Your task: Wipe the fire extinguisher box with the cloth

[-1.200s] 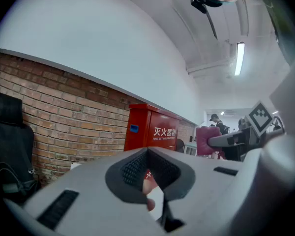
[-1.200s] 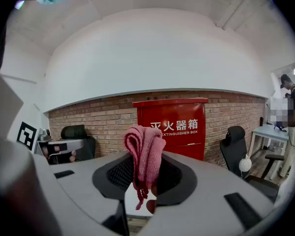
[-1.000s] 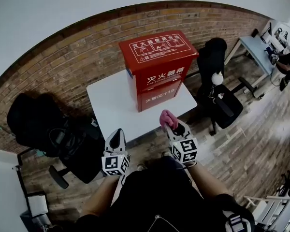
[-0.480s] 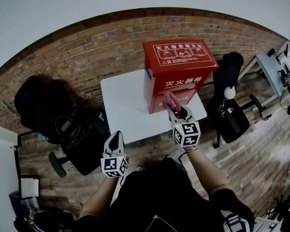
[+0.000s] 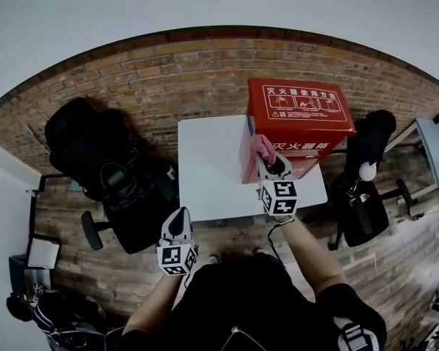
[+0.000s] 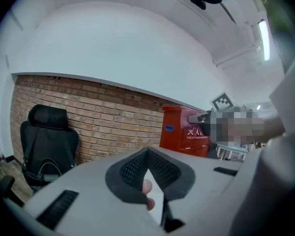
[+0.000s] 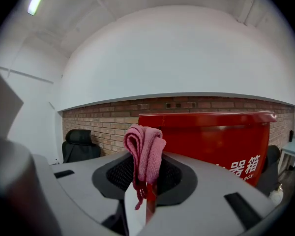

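Observation:
The red fire extinguisher box (image 5: pixel 296 123) stands on the right part of a white table (image 5: pixel 208 167), against the brick wall. My right gripper (image 5: pixel 267 159) is shut on a folded pink cloth (image 5: pixel 262 146) and holds it at the box's front left corner. In the right gripper view the cloth (image 7: pixel 145 151) sticks up from the gripper (image 7: pixel 146 181), with the box (image 7: pixel 221 141) close behind. My left gripper (image 5: pixel 178 218) hangs low in front of the table, shut and holding nothing. The left gripper view shows its jaws (image 6: pixel 147 154) meeting, with the box (image 6: pixel 177 129) far off.
A black office chair (image 5: pixel 88 145) with a bag stands left of the table, and another black chair (image 5: pixel 366 196) stands to the right. The brick wall (image 5: pixel 168 72) runs behind. A pale desk (image 5: pixel 432 141) is at the far right, on a wooden floor.
My right gripper has carried the pink cloth forward from the table's front edge to the box's front left corner. The left gripper stayed low. The head view swung left.

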Demonstrator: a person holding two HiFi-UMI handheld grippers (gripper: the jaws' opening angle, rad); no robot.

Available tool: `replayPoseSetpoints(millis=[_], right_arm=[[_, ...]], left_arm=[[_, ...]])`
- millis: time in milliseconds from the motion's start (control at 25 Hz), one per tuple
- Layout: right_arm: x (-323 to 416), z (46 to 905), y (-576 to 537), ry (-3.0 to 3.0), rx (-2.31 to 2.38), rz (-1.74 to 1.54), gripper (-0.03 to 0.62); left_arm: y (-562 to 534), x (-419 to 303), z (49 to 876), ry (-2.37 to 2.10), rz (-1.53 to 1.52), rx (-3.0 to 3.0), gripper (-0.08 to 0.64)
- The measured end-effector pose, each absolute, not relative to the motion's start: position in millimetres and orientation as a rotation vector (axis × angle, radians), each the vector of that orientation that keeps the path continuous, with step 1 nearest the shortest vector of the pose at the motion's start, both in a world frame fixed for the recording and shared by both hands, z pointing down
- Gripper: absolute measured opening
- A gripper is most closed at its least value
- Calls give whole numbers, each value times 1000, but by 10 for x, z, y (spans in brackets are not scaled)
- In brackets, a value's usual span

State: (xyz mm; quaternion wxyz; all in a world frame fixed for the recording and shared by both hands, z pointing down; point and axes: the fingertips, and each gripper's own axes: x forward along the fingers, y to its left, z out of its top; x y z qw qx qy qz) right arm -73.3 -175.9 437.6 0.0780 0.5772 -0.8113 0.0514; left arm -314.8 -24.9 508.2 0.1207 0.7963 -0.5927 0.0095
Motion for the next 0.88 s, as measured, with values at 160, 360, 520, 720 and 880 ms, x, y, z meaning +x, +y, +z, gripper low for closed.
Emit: replayPoseSetpoints(millis=[160, 360, 520, 720, 880], right_arm=[[-691, 4397, -1822, -2431, 1719, 162, 110], [-633, 4389, -1885, -2446, 1704, 141, 110], [-616, 4389, -1893, -2464, 1681, 127, 110], [-595, 4388, -1899, -2485, 1668, 114, 110], [-553, 4387, -1901, -2496, 1662, 109, 110]], left_arm=[[-210, -3121, 5082, -1776, 24, 2285, 18], [-193, -3051, 5070, -1818, 28, 2259, 18], [-156, -2986, 5052, -1845, 29, 2241, 18], [-133, -2941, 5030, -1872, 38, 2226, 18], [-138, -2913, 5028, -1895, 43, 2221, 18]])
